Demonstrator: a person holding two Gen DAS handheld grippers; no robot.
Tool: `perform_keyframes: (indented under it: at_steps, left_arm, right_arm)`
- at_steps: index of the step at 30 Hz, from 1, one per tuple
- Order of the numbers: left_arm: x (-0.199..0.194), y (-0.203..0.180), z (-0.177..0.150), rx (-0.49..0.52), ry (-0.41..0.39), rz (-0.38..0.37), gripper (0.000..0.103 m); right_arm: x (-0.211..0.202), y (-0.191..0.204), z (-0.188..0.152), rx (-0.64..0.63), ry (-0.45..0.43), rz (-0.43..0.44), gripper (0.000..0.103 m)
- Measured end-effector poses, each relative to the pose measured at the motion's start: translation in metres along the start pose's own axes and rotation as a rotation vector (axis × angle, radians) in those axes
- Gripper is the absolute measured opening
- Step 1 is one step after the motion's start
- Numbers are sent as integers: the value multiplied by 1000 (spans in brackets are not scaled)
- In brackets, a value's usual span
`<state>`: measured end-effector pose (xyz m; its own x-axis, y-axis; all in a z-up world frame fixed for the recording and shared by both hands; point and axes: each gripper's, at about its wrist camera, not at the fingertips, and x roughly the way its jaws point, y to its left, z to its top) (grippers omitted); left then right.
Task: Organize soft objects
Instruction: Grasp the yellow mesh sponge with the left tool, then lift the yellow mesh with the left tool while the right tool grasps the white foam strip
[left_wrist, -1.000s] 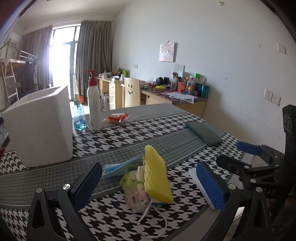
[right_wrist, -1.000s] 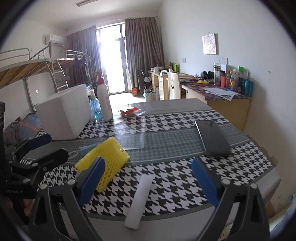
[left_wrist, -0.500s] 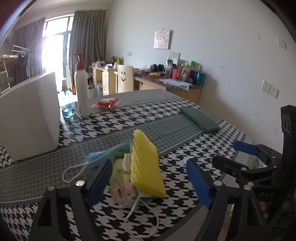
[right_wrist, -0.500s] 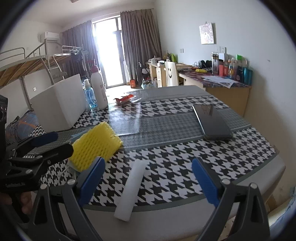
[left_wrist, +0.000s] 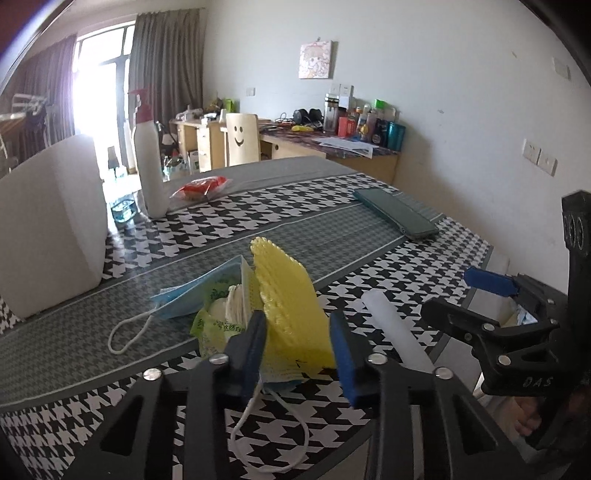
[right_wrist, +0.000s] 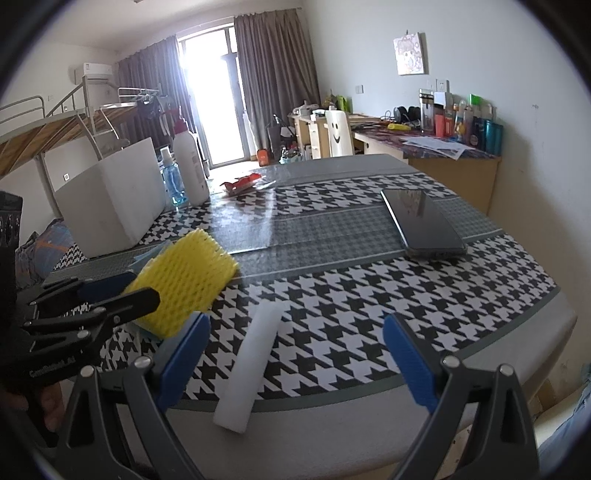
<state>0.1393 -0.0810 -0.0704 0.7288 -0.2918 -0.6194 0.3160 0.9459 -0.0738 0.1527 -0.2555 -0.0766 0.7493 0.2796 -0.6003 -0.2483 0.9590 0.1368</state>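
Left wrist view, left gripper (left_wrist: 297, 341) angled down, jaws just closing around yellow foam net (left_wrist: 286, 295), right gripper (right_wrist: 295, 354) spread wide

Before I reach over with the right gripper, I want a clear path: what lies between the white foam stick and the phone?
Nothing: in the right wrist view only bare checked tablecloth separates the foam stick from the phone.

The right tongs (right_wrist: 295, 360) stand wide open over the near edge of the worktop (right_wrist: 480, 306), with a white foam strip (right_wrist: 251, 362) lying between them, untouched. Left of the strip, the left tongs (right_wrist: 136, 288), whose jaws have just been closing, clasp a yellow foam net (right_wrist: 184, 280). A phone (right_wrist: 421, 221) lies well beyond the strip, to the right.
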Motion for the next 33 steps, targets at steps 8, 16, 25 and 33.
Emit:
perform_keyframes:
  at_steps: [8, 16, 25, 33]
  left_arm:
    - [5, -8, -1, 23, 18, -27, 25]
    - [10, -14, 0, 40, 36, -6, 59]
    - [31, -13, 0, 3, 95, -24, 57]
    - [47, -14, -2, 4, 145, -26, 27]
  right_arm:
    - [0, -4, -2, 13, 8, -4, 97]
    - [1, -8, -5, 23, 11, 2, 97]
    - [0, -12, -8, 31, 16, 12, 97]
    - [-1, -15, -10, 35, 13, 14, 97]
